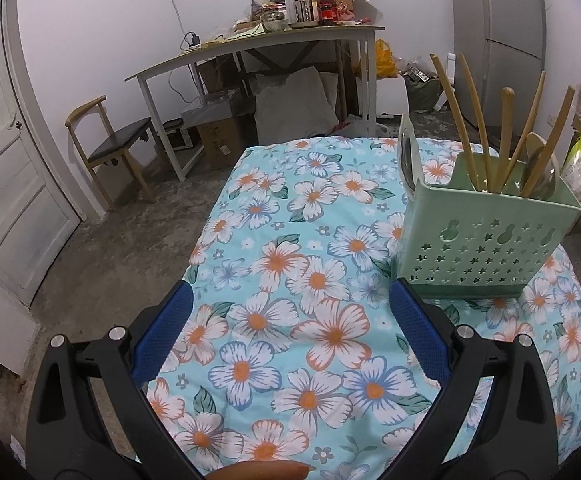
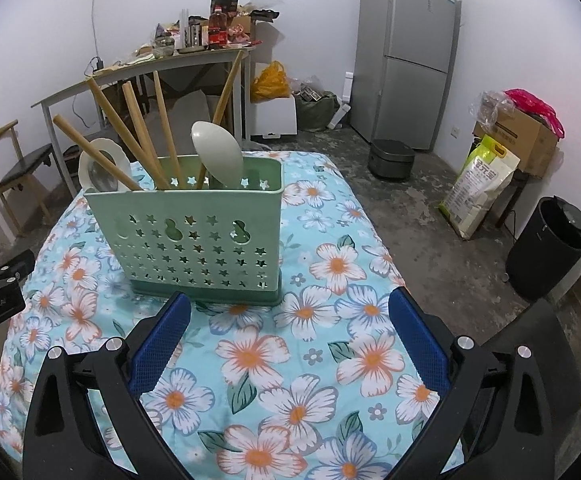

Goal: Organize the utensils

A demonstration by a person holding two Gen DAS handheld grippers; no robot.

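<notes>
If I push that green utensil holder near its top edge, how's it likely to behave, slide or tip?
The green holder would probably tip rather than slide: it is tall and narrow and stands on a soft flowered cloth that may bunch up. The long wooden sticks and the spoon lean out above the rim, likely adding top weight. Its thin perforated plastic wall suggests it is light.

White walls and a rough grey floor [image 2: 430, 216]; a cluttered desk [image 1: 274, 46], wooden chair [image 1: 114, 148], white door [image 1: 6, 184], silver fridge [image 2: 406, 52].
</notes>
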